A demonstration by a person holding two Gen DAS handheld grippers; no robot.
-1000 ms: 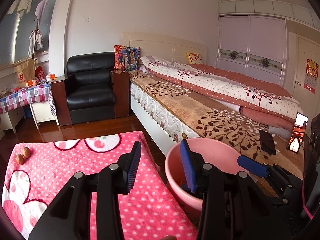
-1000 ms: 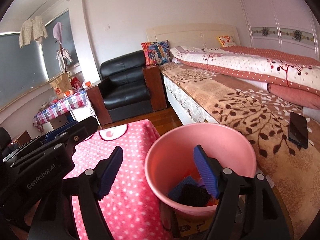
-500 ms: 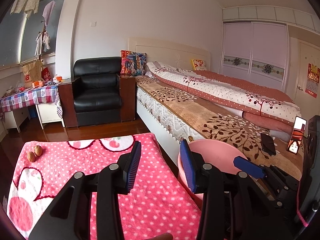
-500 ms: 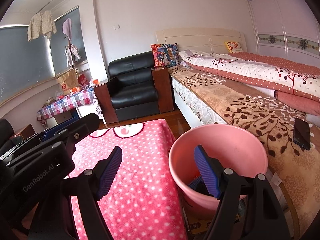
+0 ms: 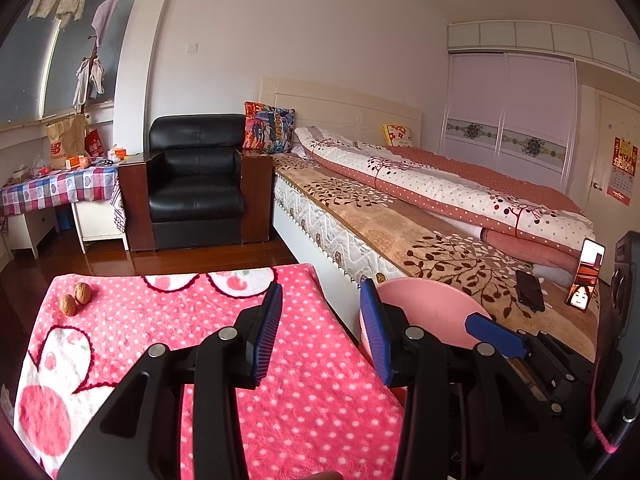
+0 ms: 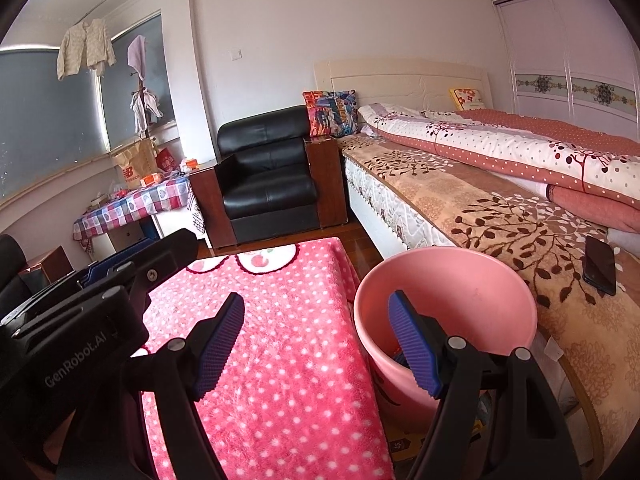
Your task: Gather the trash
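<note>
Ahead of my left gripper (image 5: 320,332) the pink dotted cloth (image 5: 168,344) lies flat and bare, so I can pass over most of it; only two walnuts (image 5: 76,298) sit near its far left corner. My right gripper (image 6: 316,344) straddles the gap between cloth edge and the pink bucket (image 6: 480,280), whose rim rises just beside the cloth. The bed (image 6: 460,196) closes off the right side behind the bucket, with a dark phone (image 6: 599,265) on its near edge. Beyond the cloth a strip of wooden floor (image 5: 160,256) stays open up to the black armchair (image 5: 196,184).
</note>
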